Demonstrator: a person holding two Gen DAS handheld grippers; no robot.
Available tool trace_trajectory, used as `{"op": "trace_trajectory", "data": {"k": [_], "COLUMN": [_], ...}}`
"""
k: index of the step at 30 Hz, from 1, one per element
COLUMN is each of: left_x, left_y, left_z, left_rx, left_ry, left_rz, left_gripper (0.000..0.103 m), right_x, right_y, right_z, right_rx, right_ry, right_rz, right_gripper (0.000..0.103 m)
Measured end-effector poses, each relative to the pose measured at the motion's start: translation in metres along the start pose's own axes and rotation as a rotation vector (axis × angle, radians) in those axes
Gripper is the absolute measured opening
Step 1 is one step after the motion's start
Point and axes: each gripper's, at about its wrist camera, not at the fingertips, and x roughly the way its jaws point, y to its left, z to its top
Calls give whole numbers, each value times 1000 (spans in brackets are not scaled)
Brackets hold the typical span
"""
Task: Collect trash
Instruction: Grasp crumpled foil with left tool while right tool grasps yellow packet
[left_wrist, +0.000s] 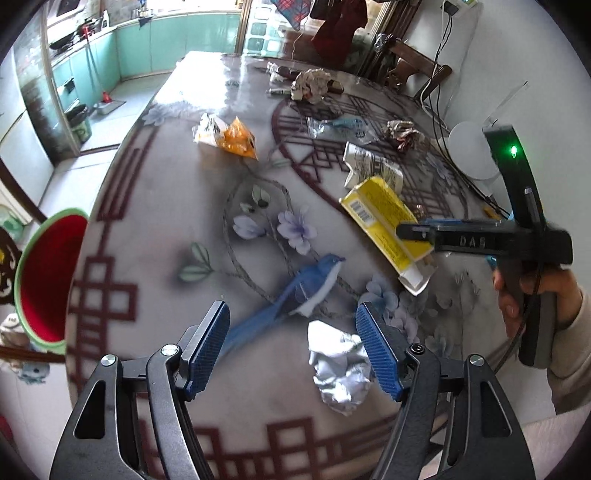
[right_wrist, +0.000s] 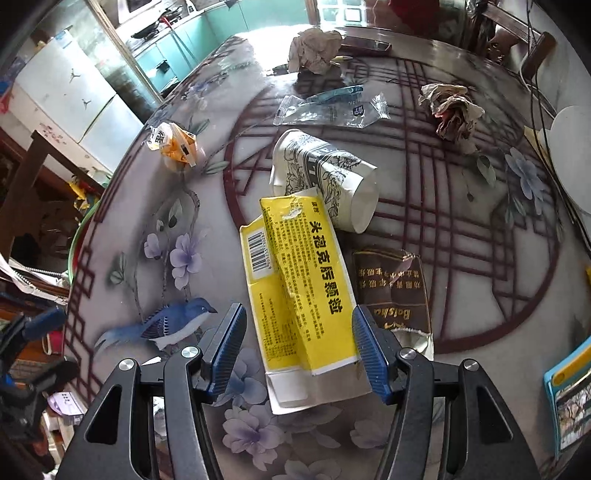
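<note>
Yellow box (right_wrist: 295, 291) lies flat on the table (right_wrist: 461, 295), flattened, between the jaws of your right hand-held gripper (right_wrist: 299, 349). Jaws wide open, nothing held; right pad looks just beside or touching the box edge, left pad apart. Step in hand, I'd say: pick #1 w/ right. Next move calls for going lower, closing across the box's narrow width, then carrying it to the red bin (left_wrist: 48, 277) off the table's left edge. Box is thin, so it may slip or bend.

Left hand-held gripper (left_wrist: 293, 345) also wide open, empty. White paper wad (left_wrist: 340, 369) sits just inside its right pad, on the table. Shift right a bit to centre it before closing.

Trash count on table, approx: 1 yellow box, 1 paper cup (right_wrist: 325, 173) touching the box's far end, 1 brown wrapper (right_wrist: 391, 291) beside it, 1 clear bag (right_wrist: 328, 107), 1 orange packet (right_wrist: 173, 144), 3 paper wads (white one plus 2 (right_wrist: 450, 110) (right_wrist: 314, 48) at the far side). 1 bin. Small far items too blurred to count.
</note>
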Motion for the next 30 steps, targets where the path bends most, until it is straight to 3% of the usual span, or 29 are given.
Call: {"op": "trace_trajectory", "data": {"k": [5,9,12,13,14,15,18,21,27,28,29,30], "left_x": [13,31,44,47,50,53,52,46,28,27,26,24], "left_y": [-16,-32,-37,-38,-38,-38,-37,-27,16,21,27,33], "left_z": [-13,-25,-30,-31,-32,-31,-25,-14,9,9,8,8], "left_rx": [22,71,53,45,41,36,41,38,-89,-108,-125,-147], "left_ry": [70,146,178,183,186,193,172,127,50,45,41,34], "left_rz": [-39,-21,-45,-48,-49,-59,-56,8,89,97,100,106], "left_gripper": [70,70,70,65,48,48,45,44,44,45,45,45], "right_x": [5,5,4,3,3,3,3,3,13,14,15,15], "right_y": [-4,-7,-10,-11,-12,-13,-14,-11,-5,-5,-4,-4], "right_z": [2,2,1,1,0,0,0,2,2,1,1,1], "right_rx": [-5,-15,-11,-10,-8,-4,3,5,23,28,35,43], "right_ry": [17,25,27,28,28,27,29,31,55,59,61,61], "right_rz": [17,32,35,34,33,34,39,59,75,81,92,103], "right_gripper": [58,58,58,58,58,58,58,58,58,55,40,39]}}
